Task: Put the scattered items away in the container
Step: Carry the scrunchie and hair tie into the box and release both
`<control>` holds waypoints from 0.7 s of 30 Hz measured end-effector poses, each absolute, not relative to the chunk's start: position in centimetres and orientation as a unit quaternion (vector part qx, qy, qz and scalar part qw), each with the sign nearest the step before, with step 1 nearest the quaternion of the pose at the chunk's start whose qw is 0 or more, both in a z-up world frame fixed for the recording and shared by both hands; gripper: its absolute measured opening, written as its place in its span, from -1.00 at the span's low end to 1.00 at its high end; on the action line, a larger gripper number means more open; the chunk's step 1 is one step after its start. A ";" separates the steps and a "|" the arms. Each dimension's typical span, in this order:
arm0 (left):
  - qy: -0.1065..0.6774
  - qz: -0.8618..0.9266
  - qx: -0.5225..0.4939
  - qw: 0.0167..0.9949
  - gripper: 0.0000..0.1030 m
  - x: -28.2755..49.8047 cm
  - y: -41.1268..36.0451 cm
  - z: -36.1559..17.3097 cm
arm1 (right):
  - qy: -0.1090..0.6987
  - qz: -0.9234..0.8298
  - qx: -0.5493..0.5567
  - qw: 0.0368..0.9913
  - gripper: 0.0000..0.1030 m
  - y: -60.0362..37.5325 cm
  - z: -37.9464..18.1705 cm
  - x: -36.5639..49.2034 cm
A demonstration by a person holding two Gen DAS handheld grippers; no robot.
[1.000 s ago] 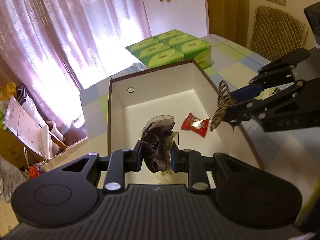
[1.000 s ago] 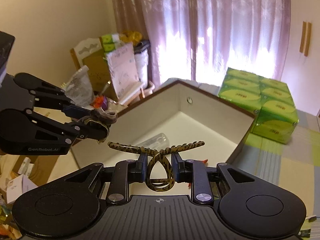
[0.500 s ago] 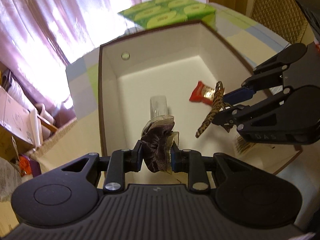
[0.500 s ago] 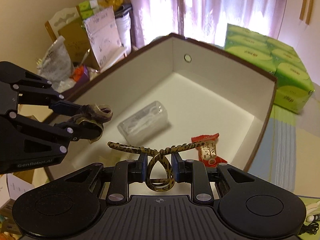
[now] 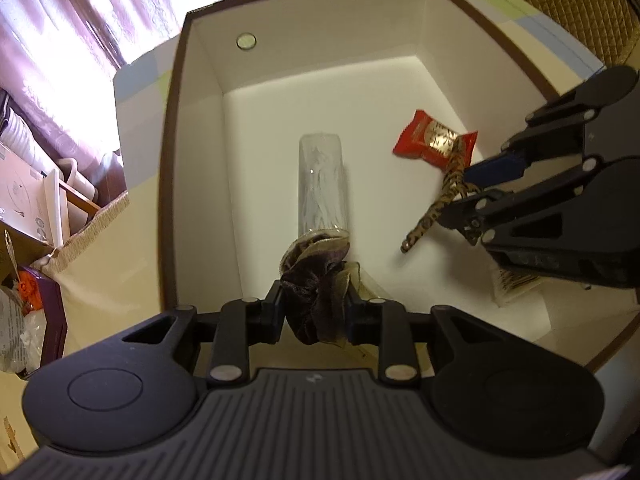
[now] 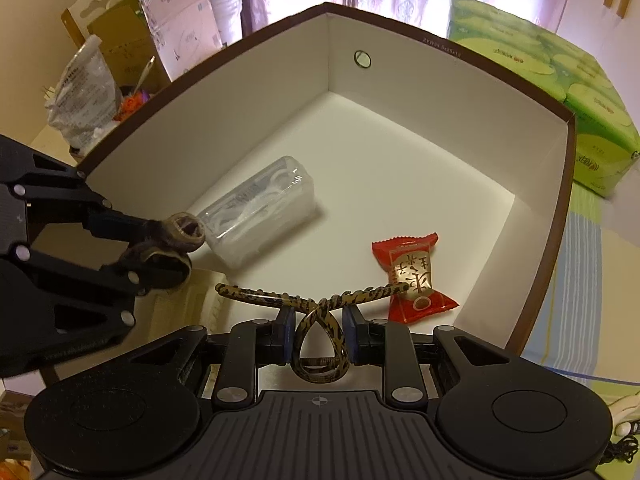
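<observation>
Left tongs (image 5: 314, 312) clamped on scrunchie (image 5: 316, 280), right tongs (image 6: 319, 332) on hair claw (image 6: 316, 312), both over box (image 6: 420, 80); risk of snagging at release.

Green tissue packs (image 6: 560, 76), purple curtains (image 5: 80, 20).

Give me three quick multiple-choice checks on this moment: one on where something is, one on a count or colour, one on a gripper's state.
1. Where does the clear plastic case lie?
A. on the box floor
B. on the green packs
C. in the right gripper

2. What colour is the snack packet?
A. blue
B. red
C. white

3. What is the left gripper doing?
A. open, holding nothing
B. shut on a dark scrunchie
C. shut on the packet

Answers: 1 A, it lies flat inside the box. 2 B, red wrapper. 3 B, the dark scrunchie sits pinched between its fingers, while the right gripper clamps the leopard hair clip.
</observation>
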State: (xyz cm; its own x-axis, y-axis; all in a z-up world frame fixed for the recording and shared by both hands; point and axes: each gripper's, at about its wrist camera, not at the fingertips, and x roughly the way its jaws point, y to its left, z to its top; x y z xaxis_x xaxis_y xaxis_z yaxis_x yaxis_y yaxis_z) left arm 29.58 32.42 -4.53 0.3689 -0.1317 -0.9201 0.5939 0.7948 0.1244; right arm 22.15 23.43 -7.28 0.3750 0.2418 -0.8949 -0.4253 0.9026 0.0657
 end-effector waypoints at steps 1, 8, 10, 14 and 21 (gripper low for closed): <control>0.516 -0.228 0.227 0.794 -0.41 29.6 32.3 -4.7 | 0.523 0.201 -0.088 0.823 -0.47 23.4 -7.3 22.3; 0.518 -0.227 0.214 0.796 -0.11 29.5 31.9 -4.6 | 0.524 0.205 -0.093 0.821 -0.46 23.4 -7.4 22.3; 0.513 -0.229 0.215 0.799 -0.05 29.2 31.9 -4.2 | 0.522 0.207 -0.090 0.822 -0.46 23.4 -7.3 22.3; 0.501 -0.228 0.224 0.804 0.15 28.5 31.7 -3.6 | 0.516 0.221 -0.093 0.823 -0.38 23.5 -7.1 22.3; 0.485 -0.202 0.232 0.819 0.40 27.7 32.3 -2.9 | 0.473 0.238 -0.112 0.841 0.48 24.0 -5.5 21.2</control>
